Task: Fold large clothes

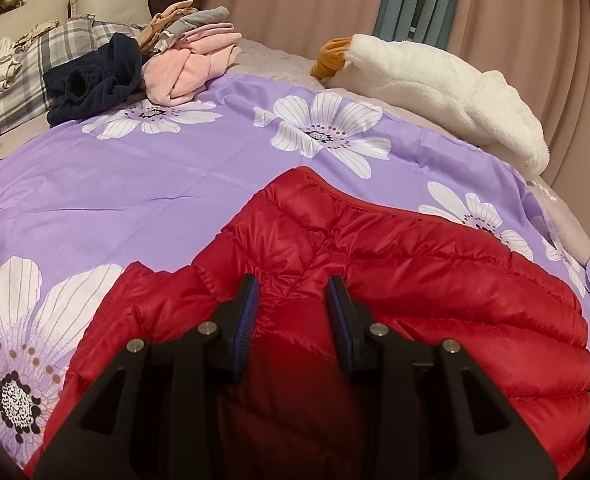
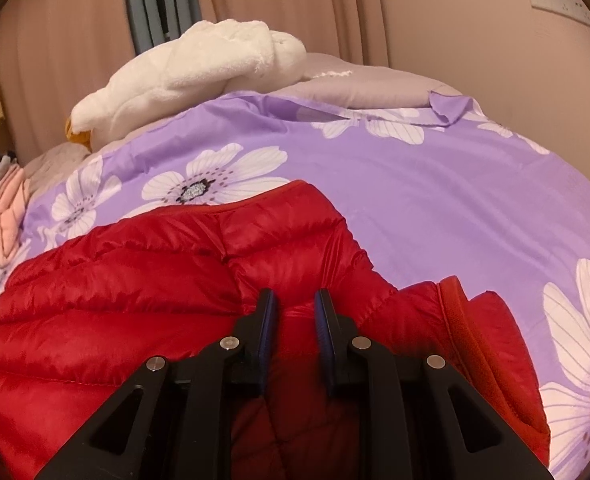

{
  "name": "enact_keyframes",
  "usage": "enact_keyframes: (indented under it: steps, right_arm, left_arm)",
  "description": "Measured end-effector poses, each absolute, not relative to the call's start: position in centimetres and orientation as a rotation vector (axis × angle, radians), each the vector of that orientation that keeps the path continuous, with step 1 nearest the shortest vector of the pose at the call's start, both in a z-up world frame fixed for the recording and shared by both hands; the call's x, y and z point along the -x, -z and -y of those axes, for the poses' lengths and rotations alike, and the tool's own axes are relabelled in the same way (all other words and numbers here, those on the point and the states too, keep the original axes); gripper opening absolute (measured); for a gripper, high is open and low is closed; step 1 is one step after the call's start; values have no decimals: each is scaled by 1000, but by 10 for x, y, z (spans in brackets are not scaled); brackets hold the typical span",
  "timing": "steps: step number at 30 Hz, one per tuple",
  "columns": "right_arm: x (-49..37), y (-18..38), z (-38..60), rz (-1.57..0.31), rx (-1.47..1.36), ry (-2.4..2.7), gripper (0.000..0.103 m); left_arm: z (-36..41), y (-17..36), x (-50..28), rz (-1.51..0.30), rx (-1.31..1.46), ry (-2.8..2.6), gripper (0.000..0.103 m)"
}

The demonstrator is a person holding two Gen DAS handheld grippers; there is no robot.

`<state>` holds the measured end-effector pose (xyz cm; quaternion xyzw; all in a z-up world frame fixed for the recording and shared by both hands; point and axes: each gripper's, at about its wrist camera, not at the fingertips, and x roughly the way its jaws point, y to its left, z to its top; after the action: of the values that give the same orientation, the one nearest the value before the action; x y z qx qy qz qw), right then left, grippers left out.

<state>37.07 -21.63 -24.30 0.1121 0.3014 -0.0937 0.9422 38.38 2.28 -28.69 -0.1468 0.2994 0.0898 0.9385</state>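
Observation:
A red quilted down jacket lies on a purple flowered sheet. My left gripper hovers over the jacket's left part with its jaws apart, red fabric showing between them. The jacket also shows in the right wrist view, with its cuff or collar edge at the right. My right gripper is over the jacket's right part, jaws apart by a narrower gap with red fabric between them. Whether either gripper pinches fabric is unclear.
A white fleece garment lies at the bed's far right edge, also in the right wrist view. A pile of pink, navy and plaid clothes sits at the far left. Pink curtains hang behind the bed.

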Motion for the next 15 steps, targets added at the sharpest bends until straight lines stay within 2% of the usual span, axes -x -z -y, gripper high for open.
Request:
enact_keyframes:
  steps: [15]
  right_arm:
    - [-370, 242, 216, -618, -234, 188, 22]
  left_arm:
    - [-23, 289, -387, -615, 307, -178, 36]
